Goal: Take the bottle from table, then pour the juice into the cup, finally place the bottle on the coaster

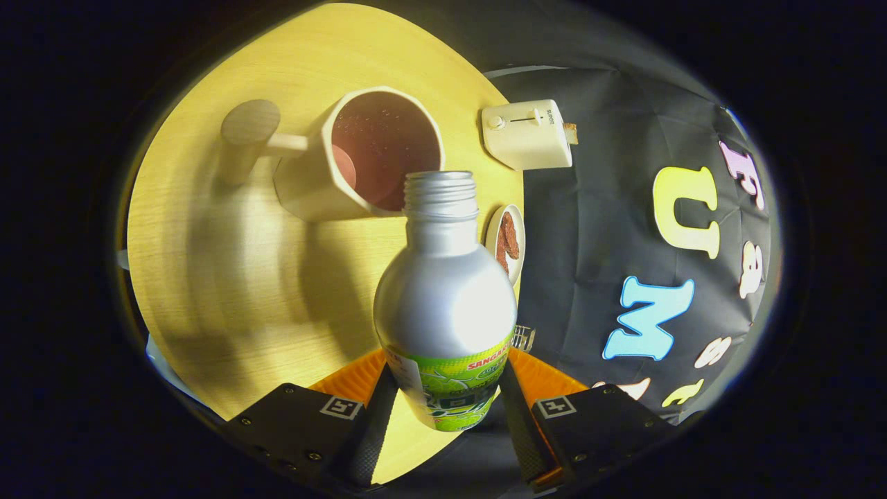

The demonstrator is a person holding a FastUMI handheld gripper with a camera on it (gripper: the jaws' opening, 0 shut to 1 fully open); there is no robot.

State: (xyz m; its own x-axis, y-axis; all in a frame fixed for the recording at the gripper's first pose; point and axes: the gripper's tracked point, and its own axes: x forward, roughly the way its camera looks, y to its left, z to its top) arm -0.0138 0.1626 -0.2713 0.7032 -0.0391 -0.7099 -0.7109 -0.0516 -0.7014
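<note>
The hand-held gripper [443, 409] is clamping the bottle [445, 298] by its labelled lower body, one finger pressing on each side, so the bottle is sitting squarely between the fingers and running straight out ahead of them. Its long axis is lying along the gripper's own forward line, base back at the fingers and open, capless mouth pointing away towards the cup [360, 156].

The cup is standing on the table [229, 277] just beyond the bottle's mouth, a little to one side of it, and it is looking tipped only because the whole view is rolled over. Its handle is sticking out on the side away from the bottle. The bottle's threaded neck is overlapping the cup's near rim in the view, and the cup's inside is showing a reddish lining with droplets; whether juice is flowing right now I cannot tell.

Judging by this, the pour is the step in hand, and it is turning on keeping the mouth over the cup's opening.

Beyond the cup, a toaster [527, 134] is resting near the table's edge, and beside the bottle's neck a small plate [506, 242] is holding something brown. I cannot pick out a coaster.
</note>
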